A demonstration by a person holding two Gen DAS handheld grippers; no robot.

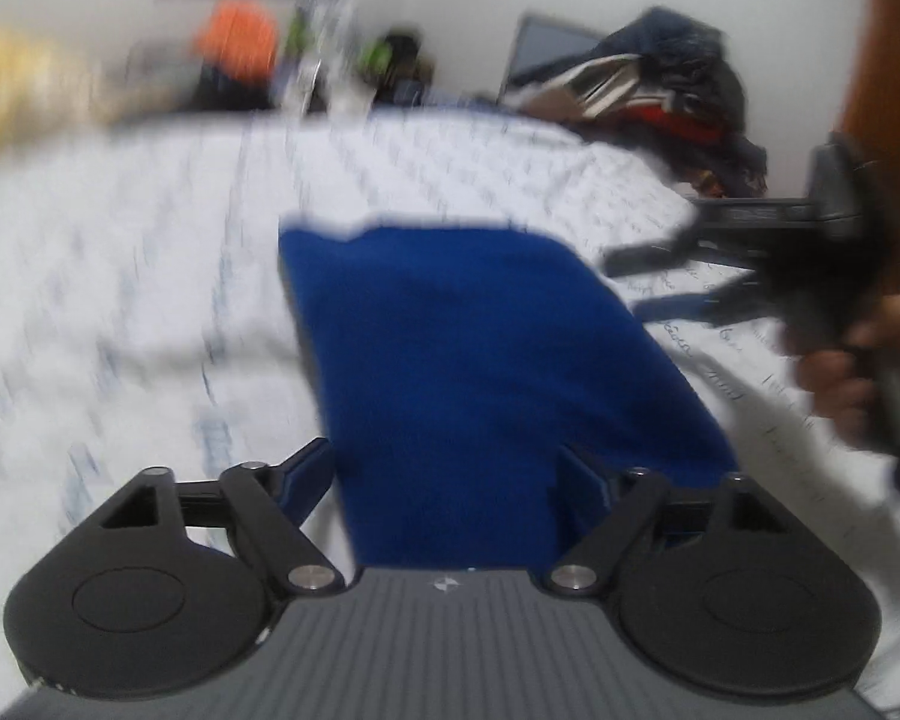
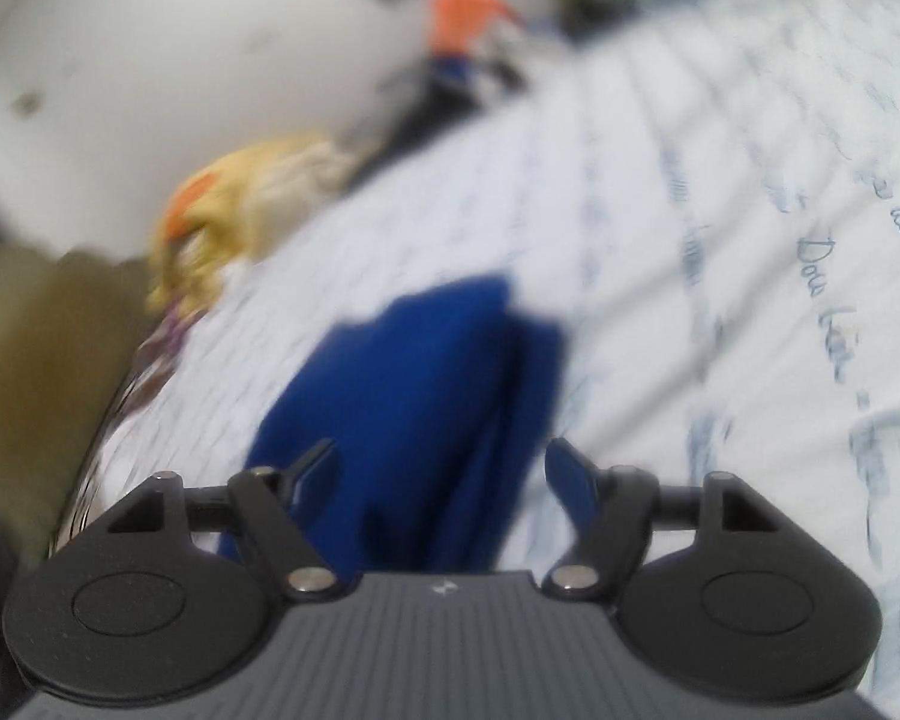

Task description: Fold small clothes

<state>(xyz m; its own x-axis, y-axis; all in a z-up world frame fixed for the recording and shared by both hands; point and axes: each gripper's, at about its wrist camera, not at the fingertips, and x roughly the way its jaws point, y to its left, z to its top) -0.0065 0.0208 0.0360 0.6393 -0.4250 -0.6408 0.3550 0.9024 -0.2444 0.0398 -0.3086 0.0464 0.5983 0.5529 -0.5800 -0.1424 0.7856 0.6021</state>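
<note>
A folded blue garment (image 1: 480, 372) lies on a white bedsheet with blue handwriting print (image 1: 150, 276). My left gripper (image 1: 447, 474) is open, its fingers wide apart over the garment's near edge, holding nothing. My right gripper (image 1: 636, 282) shows at the right of the left wrist view, held in a hand, fingers spread just past the garment's right edge. In the right wrist view the right gripper (image 2: 441, 471) is open above the near end of the blue garment (image 2: 408, 396), which shows a lengthwise fold. Both views are motion-blurred.
A pile of dark and red clothes (image 1: 660, 84) sits at the bed's far right. A yellow and orange cloth heap (image 2: 240, 192) lies at the bed's edge. An orange object (image 1: 237, 39) and clutter stand beyond the bed by the wall.
</note>
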